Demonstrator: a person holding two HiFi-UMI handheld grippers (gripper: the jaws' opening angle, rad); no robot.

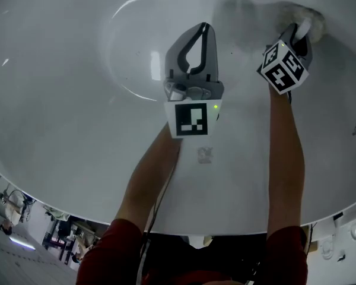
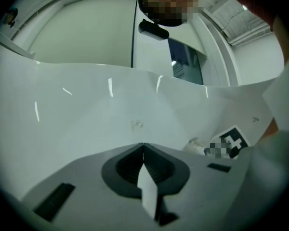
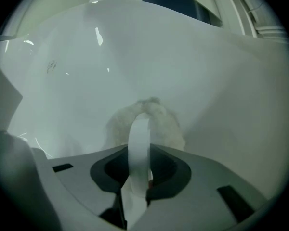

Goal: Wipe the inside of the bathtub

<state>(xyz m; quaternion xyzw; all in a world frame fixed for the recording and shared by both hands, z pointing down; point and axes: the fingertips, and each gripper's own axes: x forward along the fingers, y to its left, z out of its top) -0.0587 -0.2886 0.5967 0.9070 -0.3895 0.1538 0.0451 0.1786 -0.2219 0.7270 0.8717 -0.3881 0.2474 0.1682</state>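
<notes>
Cloth (image 3: 164, 123) is clamped in my right gripper (image 1: 301, 28), pressed against the tub's (image 1: 59, 100) inner wall. My left gripper (image 1: 203, 27) hangs beside it, clenched on nothing. One cloth, two grippers.

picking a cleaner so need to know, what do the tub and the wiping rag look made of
The tub looks hard and glossy white, likely acrylic or enamel: sharp light streaks reflect off it. The rag looks soft and fuzzy off-white, probably microfibre or terry: its edge is fluffy and bunched.
</notes>
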